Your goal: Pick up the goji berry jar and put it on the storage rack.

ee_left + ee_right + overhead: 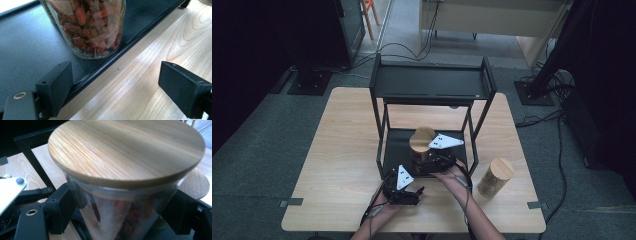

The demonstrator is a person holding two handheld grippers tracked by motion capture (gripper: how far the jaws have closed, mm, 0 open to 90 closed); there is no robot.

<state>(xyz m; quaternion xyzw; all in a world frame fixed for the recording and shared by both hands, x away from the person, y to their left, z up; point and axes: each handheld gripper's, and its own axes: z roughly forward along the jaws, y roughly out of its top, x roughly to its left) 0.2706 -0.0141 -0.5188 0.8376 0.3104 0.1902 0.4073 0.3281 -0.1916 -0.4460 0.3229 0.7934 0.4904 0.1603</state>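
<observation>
Wood-lidded jar (125,182) of red berries on rack's lower shelf (25,45), between slackened right gripper (120,212) pads, left gripper (112,85) wide, empty, just beside.

**Black frame, pale wood, red fruit**

The rack (430,85) is matt black on a table (337,150) of light, wavy-grained wood. The clear jar (120,217) holds dark red dried fruit under a streaky tan lid (125,150). Both grippers' pads (58,86) are black, their plates (404,176) pale grey.

High view: looked down and forward over the whole table (337,165). Both gripper views: close, low, shared the glass jar (87,27) on the rack's lower shelf (25,45).
</observation>
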